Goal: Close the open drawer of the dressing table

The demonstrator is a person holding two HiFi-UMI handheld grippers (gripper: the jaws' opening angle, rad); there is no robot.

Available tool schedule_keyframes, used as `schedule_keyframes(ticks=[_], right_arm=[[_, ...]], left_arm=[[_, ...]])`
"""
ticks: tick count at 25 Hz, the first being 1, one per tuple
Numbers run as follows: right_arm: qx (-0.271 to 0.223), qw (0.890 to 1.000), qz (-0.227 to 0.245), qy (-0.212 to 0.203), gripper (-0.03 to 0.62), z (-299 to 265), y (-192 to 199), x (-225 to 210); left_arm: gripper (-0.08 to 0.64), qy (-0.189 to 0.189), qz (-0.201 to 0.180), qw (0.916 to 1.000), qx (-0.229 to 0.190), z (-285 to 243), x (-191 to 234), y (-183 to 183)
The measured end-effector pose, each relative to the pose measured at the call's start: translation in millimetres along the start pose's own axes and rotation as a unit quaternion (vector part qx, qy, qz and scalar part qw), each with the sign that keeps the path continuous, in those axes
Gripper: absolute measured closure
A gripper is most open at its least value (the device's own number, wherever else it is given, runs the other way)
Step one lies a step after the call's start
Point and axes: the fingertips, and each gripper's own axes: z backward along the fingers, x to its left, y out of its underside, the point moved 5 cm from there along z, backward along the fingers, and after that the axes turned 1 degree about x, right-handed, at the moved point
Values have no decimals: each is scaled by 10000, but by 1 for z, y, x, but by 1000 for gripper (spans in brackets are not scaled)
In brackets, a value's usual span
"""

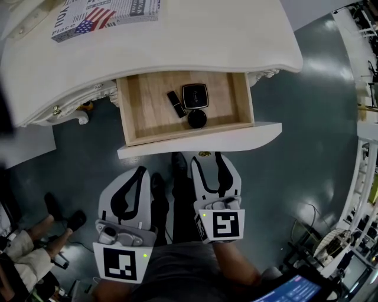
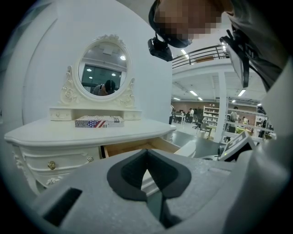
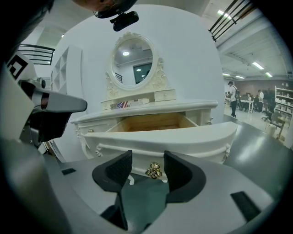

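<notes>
Drawer [image 1: 236, 137] of the dressing table [image 1: 177, 53] stands pulled fully out below the white table top; pale wood inside, white curved front panel. In the head view it holds a square black compact [image 1: 194, 95], a dark tube [image 1: 176, 104] and a round black item [image 1: 197, 118]; a flag-printed box [image 1: 103, 15] lies on the table top. Right gripper [image 1: 207, 158] is at the drawer front; left gripper [image 1: 140, 171] sits lower, apart from it.

Left gripper view: left gripper [image 2: 146, 157] has its fingers together, nothing between them; the drawer [image 2: 132, 147] shows open beyond, under an oval mirror [image 2: 103, 68].

Right gripper view: right gripper [image 3: 149, 161] has its fingers [image 3: 120, 169] apart; the gold knob [image 3: 154, 171] on the drawer front [image 3: 183, 137] stands in the gap, apparently touched by neither.
</notes>
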Motion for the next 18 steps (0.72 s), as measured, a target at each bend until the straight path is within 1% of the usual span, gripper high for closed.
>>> schedule_keyframes(ticks=[11, 18], right_arm=[[61, 10000, 44, -62, 391, -17, -5, -1], [80, 9999, 60, -100, 391, -18, -9, -3]], left_arm=[[545, -78, -40, 10000, -30, -9, 12, -3], [545, -143, -49, 9999, -59, -8, 11, -9]])
